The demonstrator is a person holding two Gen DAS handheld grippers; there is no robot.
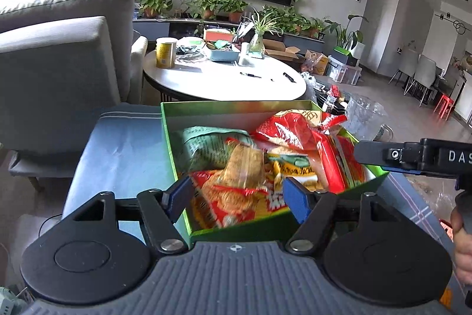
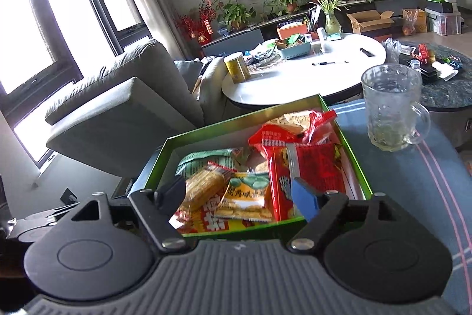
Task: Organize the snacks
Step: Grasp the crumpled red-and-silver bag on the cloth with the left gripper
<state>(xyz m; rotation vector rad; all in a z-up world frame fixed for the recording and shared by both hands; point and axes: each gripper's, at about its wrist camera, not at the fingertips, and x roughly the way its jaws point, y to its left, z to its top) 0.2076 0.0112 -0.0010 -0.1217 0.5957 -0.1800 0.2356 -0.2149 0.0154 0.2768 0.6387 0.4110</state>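
Note:
A green box (image 1: 169, 135) (image 2: 244, 116) stands on a blue cloth and holds several snack packets. Among them are a clear-wrapped biscuit pack (image 1: 246, 167) (image 2: 203, 188), a green packet (image 1: 212, 146) (image 2: 206, 158), red packets (image 1: 295, 132) (image 2: 309, 164) and a yellow-green packet (image 2: 247, 198). My left gripper (image 1: 237, 192) hovers open over the box's near edge; the biscuit pack lies blurred between its blue pads, untouched. My right gripper (image 2: 239, 194) is open too, over the near edge, its pads pressing on nothing. One of its fingers (image 1: 374, 154) reaches in from the right in the left wrist view.
A glass mug (image 2: 392, 105) (image 1: 365, 120) stands on the blue cloth (image 1: 118, 143) to the right, beyond the box. Behind is a cluttered white round table (image 1: 224, 78) (image 2: 295, 78). A grey sofa (image 1: 59, 49) is at the left. A person's hand (image 1: 463, 241) holds the right gripper.

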